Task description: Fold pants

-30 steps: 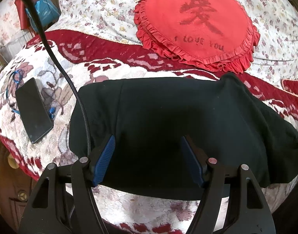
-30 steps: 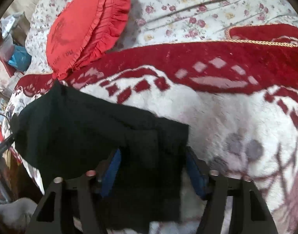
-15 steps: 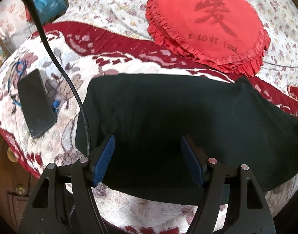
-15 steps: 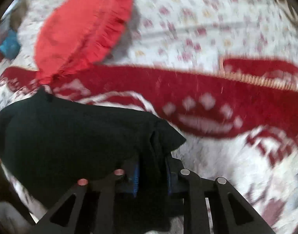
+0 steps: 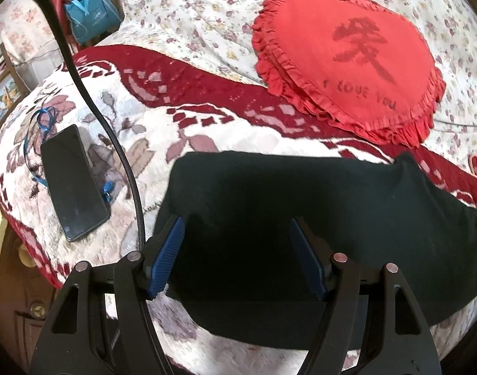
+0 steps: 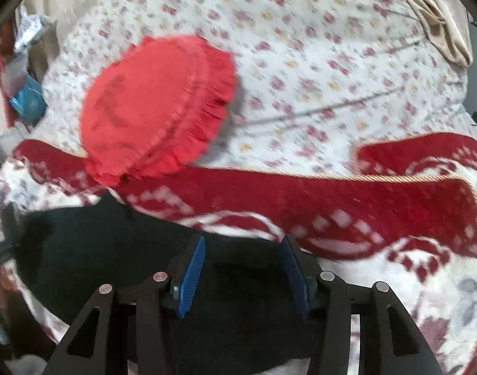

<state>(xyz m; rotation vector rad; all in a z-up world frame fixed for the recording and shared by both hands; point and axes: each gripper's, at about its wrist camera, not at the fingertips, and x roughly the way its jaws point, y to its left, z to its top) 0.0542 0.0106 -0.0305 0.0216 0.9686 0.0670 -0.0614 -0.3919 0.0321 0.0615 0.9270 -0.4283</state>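
The black pants point(image 5: 316, 218) lie folded into a compact dark slab on the red-and-white patterned blanket point(image 5: 119, 115), just below the red heart-shaped cushion point(image 5: 348, 62), and the main change is on the right-hand end: half a second ago the right gripper point(image 6: 243, 272) was pinched narrow on a bunched corner of the cloth, and now its blue pads are opening, standing apart over the fabric with nothing pressed between them, so that corner has been let go and lies flat. The left gripper point(image 5: 237, 254) has kept the same wide gape throughout, its pads hovering over the near edge of the pants without clamping them. Judging from this, the fold in hand looks laid down and released; what is left is likely only smoothing or one further fold. Counted outward from the pants: one pair of pants, two grippers, one cushion beyond their far edge, one dark phone point(image 5: 72, 184) on the blanket to the left of the pants, one black cable point(image 5: 113, 137) running between phone and pants, and one blue bag point(image 5: 88, 22) farther off, past the blanket
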